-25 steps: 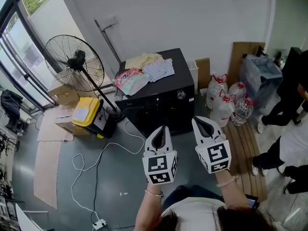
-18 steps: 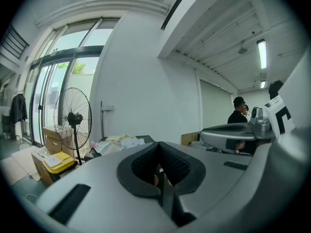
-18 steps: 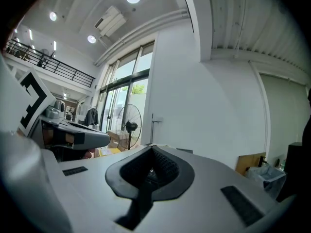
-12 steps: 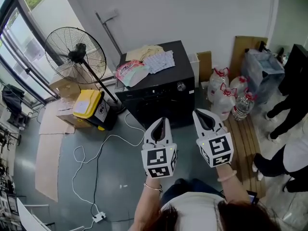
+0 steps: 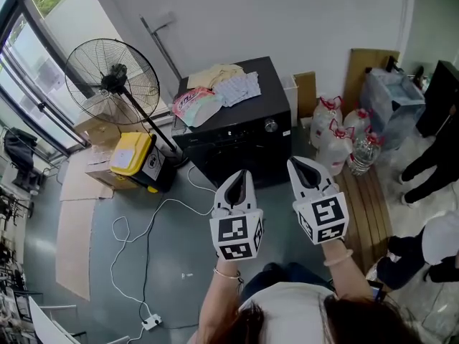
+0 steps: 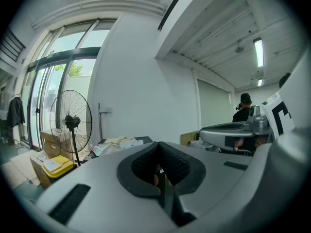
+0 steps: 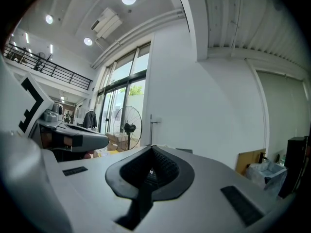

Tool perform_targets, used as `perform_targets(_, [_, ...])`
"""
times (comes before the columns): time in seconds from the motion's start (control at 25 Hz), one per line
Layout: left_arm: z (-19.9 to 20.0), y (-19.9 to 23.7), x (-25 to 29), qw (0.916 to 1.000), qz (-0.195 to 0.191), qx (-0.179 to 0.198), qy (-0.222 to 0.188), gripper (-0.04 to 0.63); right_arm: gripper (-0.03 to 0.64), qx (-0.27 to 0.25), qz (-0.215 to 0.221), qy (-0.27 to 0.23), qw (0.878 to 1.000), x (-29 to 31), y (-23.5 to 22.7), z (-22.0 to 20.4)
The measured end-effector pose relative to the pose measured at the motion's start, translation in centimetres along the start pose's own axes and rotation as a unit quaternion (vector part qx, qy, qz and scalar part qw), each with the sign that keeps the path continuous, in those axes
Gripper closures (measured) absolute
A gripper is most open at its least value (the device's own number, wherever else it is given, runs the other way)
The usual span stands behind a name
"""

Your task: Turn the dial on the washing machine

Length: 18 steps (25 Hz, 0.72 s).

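Washing machine [image 5: 237,149], a boxy black cabinet with a hard, glossy front, stands against the white wall [image 5: 287,20] beyond both grippers, with soft folded cloths [image 5: 215,92] heaped on its flat lid. Nearer, the left gripper [image 5: 239,181] and right gripper [image 5: 301,169] hover well short of it over the grey floor [image 5: 165,249], each with its smooth grey jaws pressed together on nothing. Smallest is the dial [image 5: 270,126], a round silvery knob at the upper right of the machine's front. It looks rigid and slick and probably turns in stiff clicks, so the jaws should part and pinch opposite sides of its rim.
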<state>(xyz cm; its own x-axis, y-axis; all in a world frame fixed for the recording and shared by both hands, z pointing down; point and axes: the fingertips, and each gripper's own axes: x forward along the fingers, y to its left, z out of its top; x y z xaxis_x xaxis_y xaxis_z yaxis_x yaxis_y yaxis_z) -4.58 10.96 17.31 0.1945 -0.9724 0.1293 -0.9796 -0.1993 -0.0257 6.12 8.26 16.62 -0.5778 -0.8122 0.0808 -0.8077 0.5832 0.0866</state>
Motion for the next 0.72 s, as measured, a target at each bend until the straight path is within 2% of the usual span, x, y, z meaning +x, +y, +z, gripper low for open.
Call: perform_targets(0.72, [-0.4,1.5,1.1,0.9999,-0.016,-0.001,0.001,0.578,0.591,0.002,-0.014,0.000,1.000,1.5,0.4,-0.2])
